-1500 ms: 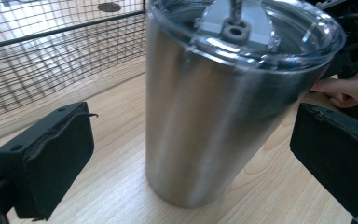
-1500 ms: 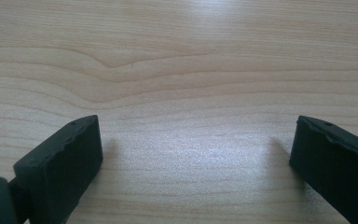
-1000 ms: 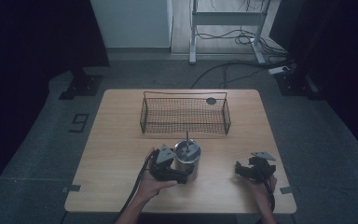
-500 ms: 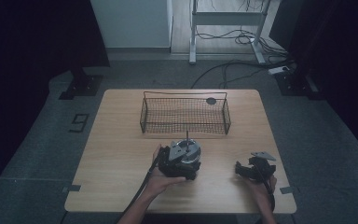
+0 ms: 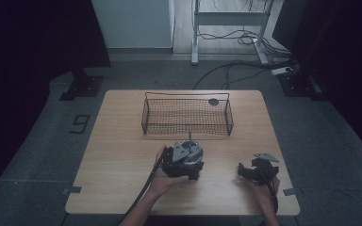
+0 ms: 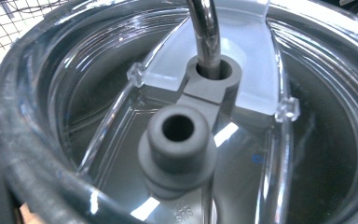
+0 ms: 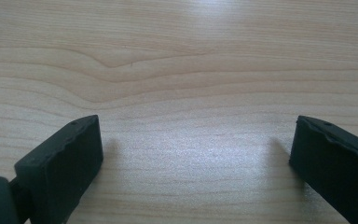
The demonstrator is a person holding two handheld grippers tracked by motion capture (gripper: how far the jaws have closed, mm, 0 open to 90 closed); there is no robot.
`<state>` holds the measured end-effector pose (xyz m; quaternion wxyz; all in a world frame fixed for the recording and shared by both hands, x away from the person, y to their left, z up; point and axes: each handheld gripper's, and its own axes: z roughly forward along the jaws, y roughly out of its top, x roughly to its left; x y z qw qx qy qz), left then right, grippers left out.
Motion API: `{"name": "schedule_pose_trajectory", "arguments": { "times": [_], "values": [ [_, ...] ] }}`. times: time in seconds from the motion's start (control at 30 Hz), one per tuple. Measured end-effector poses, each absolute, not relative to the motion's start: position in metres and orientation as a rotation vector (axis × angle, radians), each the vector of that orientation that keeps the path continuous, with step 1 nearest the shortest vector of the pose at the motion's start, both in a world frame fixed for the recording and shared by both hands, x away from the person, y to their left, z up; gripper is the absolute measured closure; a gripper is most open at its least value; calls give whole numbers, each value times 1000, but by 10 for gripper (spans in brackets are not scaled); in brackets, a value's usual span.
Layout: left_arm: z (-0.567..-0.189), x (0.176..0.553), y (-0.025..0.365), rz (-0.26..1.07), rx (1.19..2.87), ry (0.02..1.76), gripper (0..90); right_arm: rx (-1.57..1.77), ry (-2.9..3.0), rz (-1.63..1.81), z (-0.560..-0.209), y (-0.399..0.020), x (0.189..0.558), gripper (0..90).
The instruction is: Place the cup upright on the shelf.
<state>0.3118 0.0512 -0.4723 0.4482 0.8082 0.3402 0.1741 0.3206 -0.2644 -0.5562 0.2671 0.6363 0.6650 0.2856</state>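
The right gripper (image 5: 250,172) is rested on the table (image 5: 122,155), jaws spread with nothing between. The left gripper (image 5: 181,162), its jaws just closing, is pressed over the lidded tumbler (image 5: 191,151); its grip cannot be told. Beyond, a wire basket (image 5: 187,117) is seen.

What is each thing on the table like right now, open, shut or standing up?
Cup: upright, clear lid on, metal straw through it.
Wire basket: upright.
Left tongs: at the cup, just been closing; grip unclear.
Right tongs: open, nothing between.
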Motion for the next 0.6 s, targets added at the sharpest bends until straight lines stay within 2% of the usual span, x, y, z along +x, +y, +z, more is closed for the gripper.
{"name": "schedule_pose_trajectory", "arguments": {
  "times": [0.6],
  "values": [
    [-460, 311, 68, 443, 1952, 845, 40, 1713, 1800, 775, -556, -265, 320, 26]
  ]
}}
